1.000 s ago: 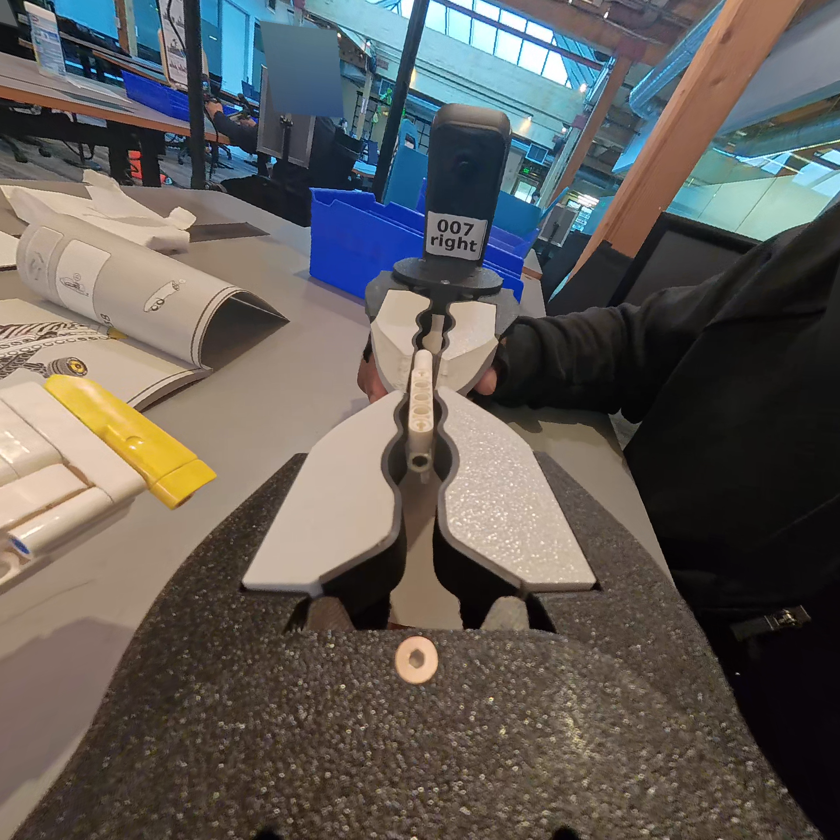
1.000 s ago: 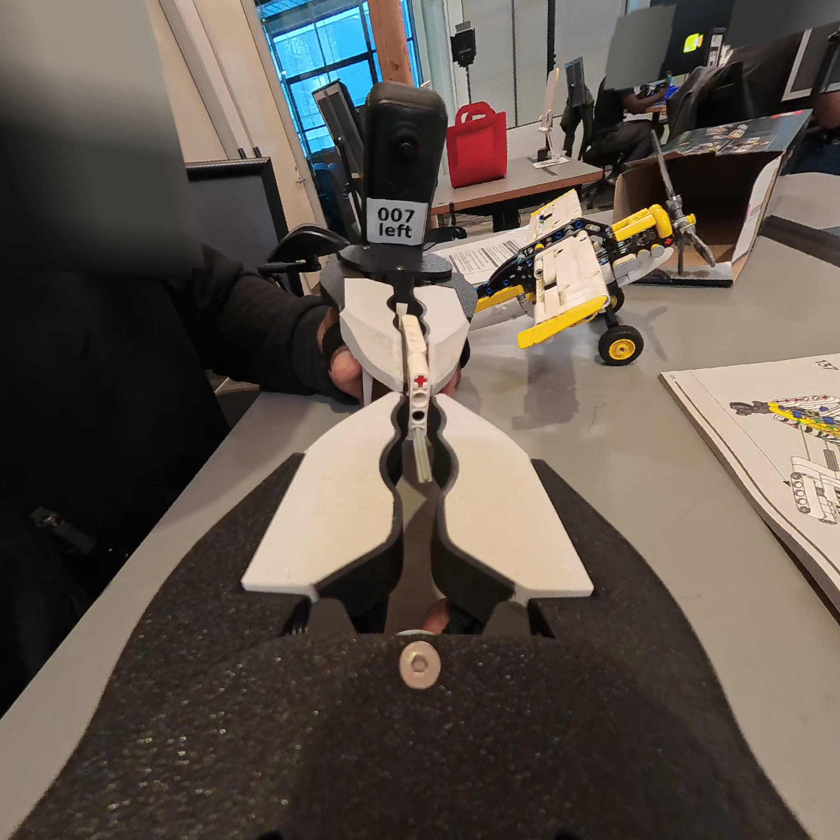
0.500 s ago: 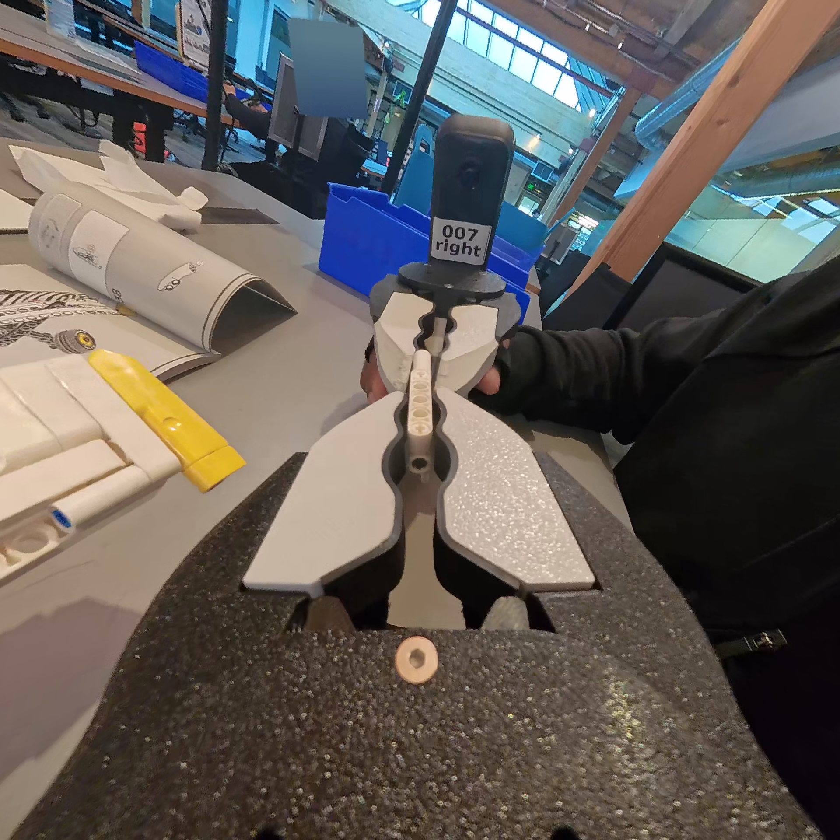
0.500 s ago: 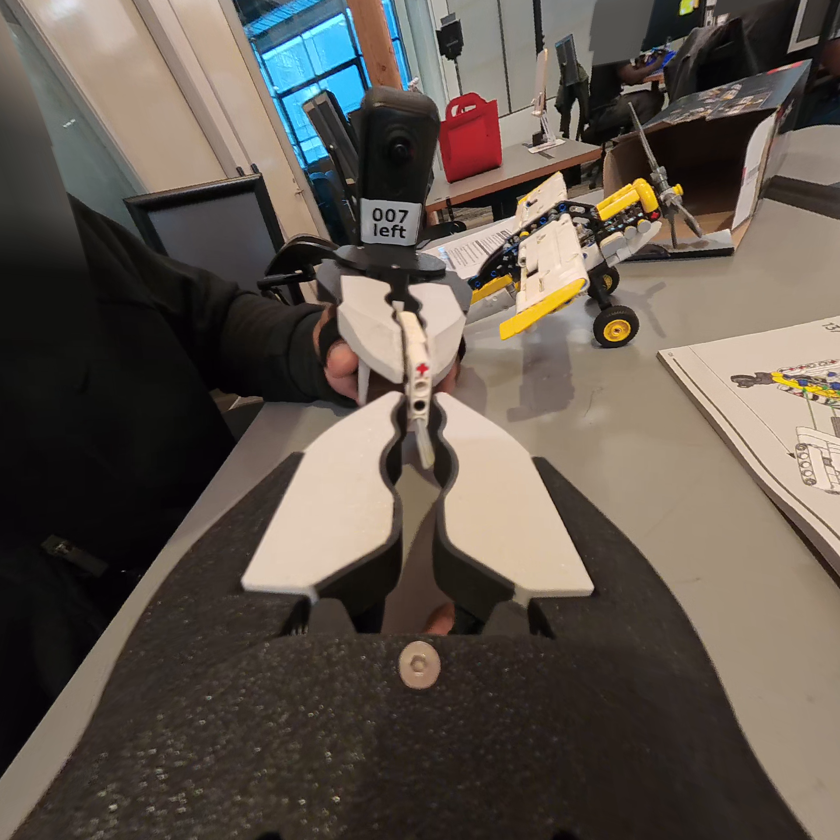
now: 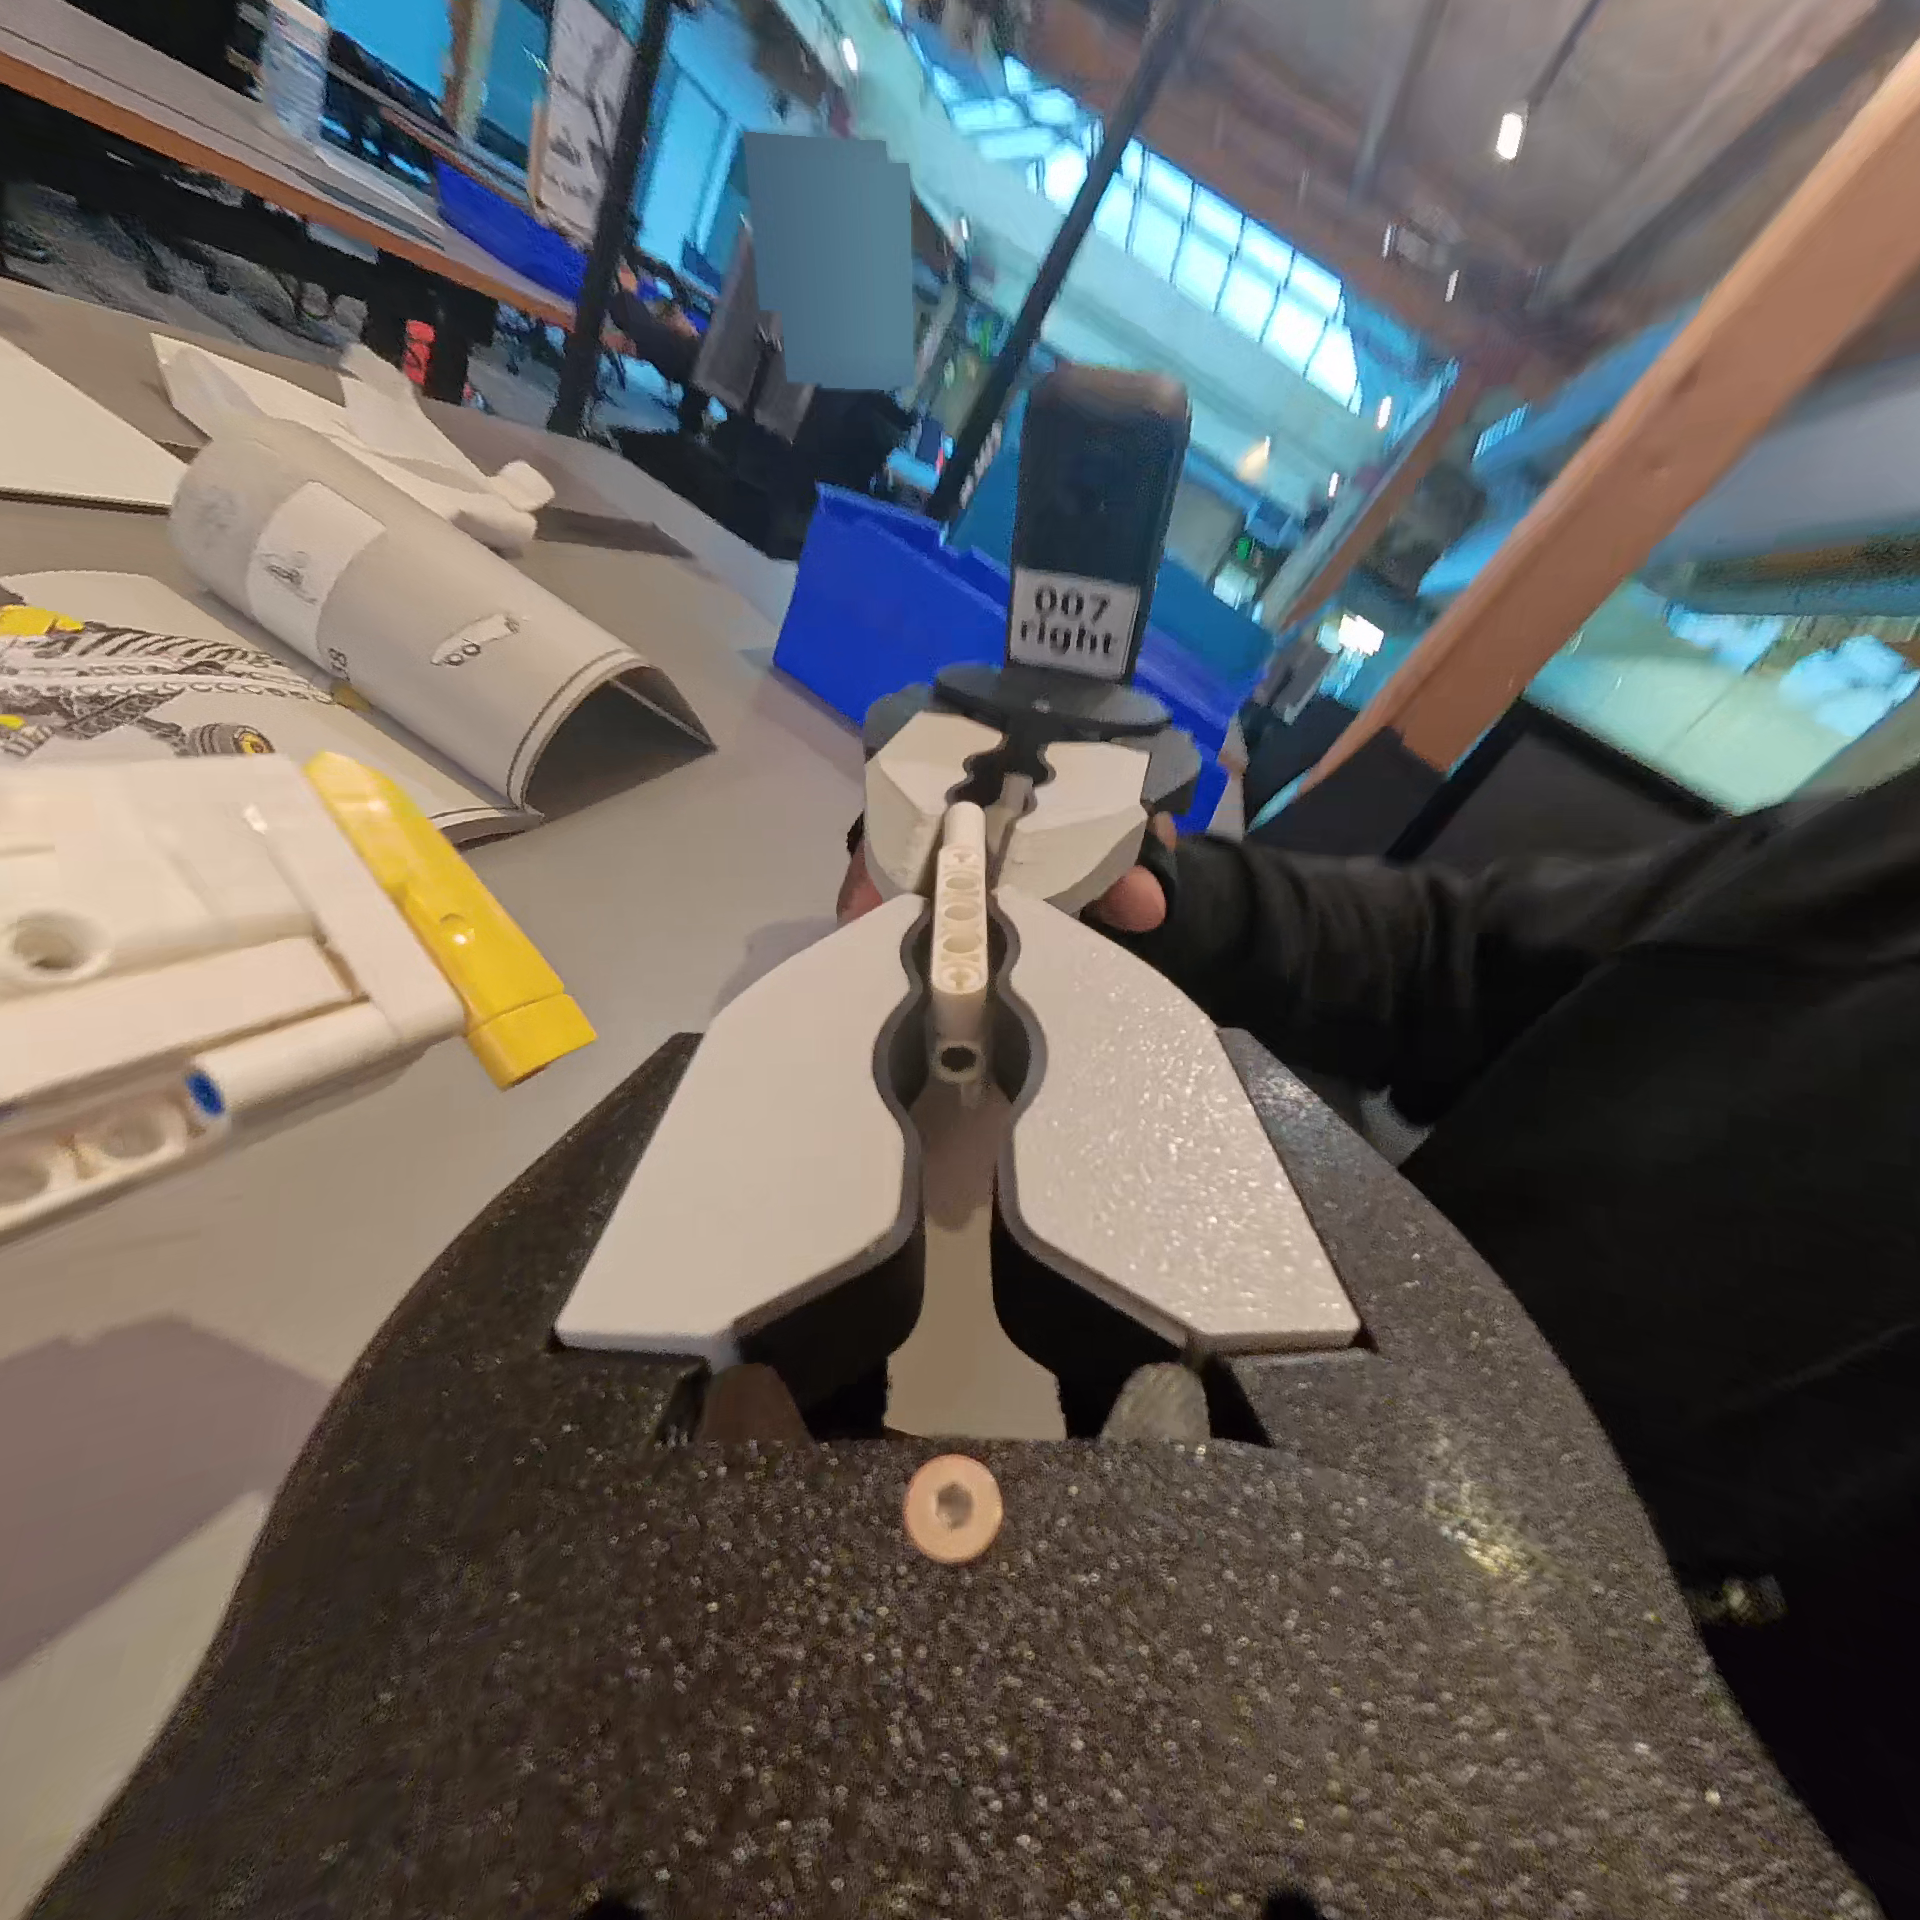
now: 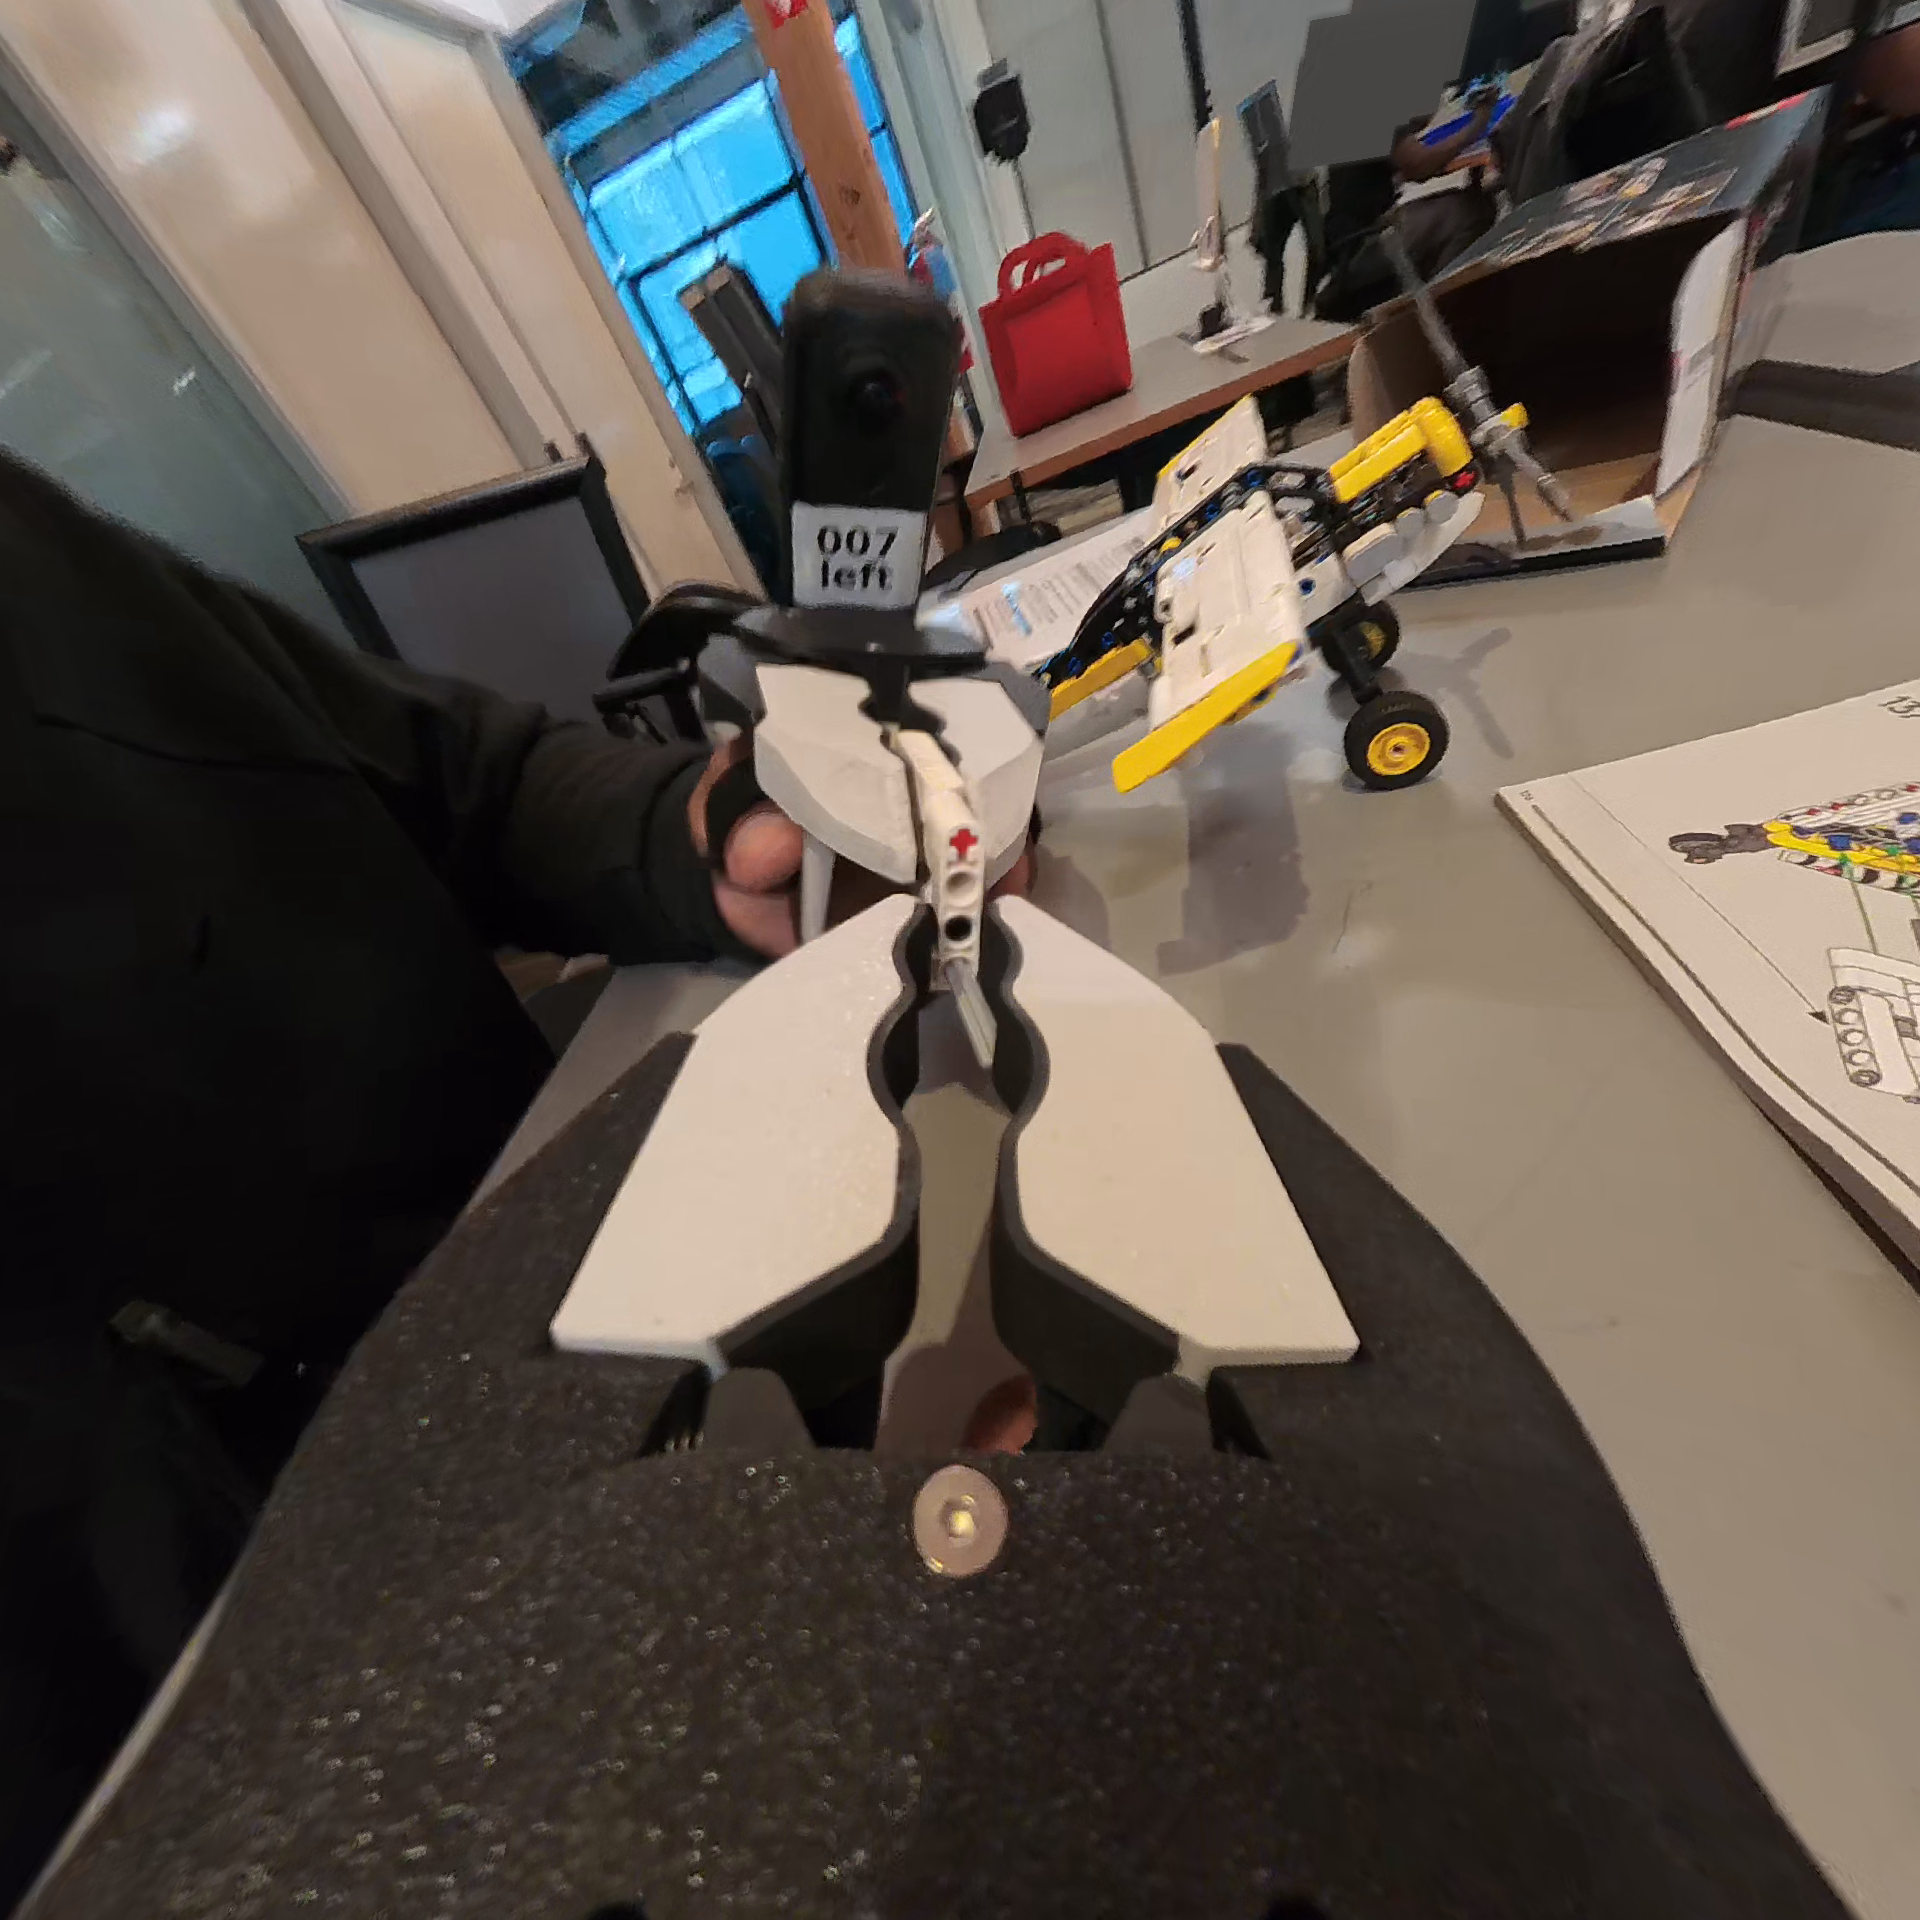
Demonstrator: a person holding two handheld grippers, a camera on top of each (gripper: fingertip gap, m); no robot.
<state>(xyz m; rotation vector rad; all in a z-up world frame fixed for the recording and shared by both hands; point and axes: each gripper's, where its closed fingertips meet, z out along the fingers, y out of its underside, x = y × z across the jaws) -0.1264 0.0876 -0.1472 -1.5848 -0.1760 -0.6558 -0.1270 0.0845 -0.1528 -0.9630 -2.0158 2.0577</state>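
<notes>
Since a second ago I've swung both tongs a little: the model plane sits nearer and larger at the left of my left view, the booklet has slid up and away, and the beam between my tongs has stayed clamped throughout.

My left tongs [image 5: 961, 977] are clenched on a white beam [image 5: 958, 925], a holed strip that runs straight out between the fingertips, both pads pressing its sides. Its far end reaches into my right tongs [image 5: 1003, 821], which face me head-on, my right hand [image 5: 1138, 894] gripping behind them.

From the other side, my right tongs [image 6: 961, 966] are clenched on a grey axle [image 6: 975, 1003] that sticks out of the beam's [image 6: 956, 862] end; a red cross shows in one of its holes. My left tongs [image 6: 914, 790] grip the beam's far part, my left hand [image 6: 753, 862] behind.

All this hangs just above the grey counter [image 6: 1455, 1143]. To my right view's right stands the white and yellow plane [image 6: 1247, 613] on its black wheels, an open box [image 6: 1579, 343] behind it, an open booklet [image 6: 1766, 935] nearer. In my left view the plane's yellow-edged wing [image 5: 436, 914] lies close by, with the rolled booklet page [image 5: 416, 644] and a blue bin [image 5: 894, 613] beyond.
</notes>
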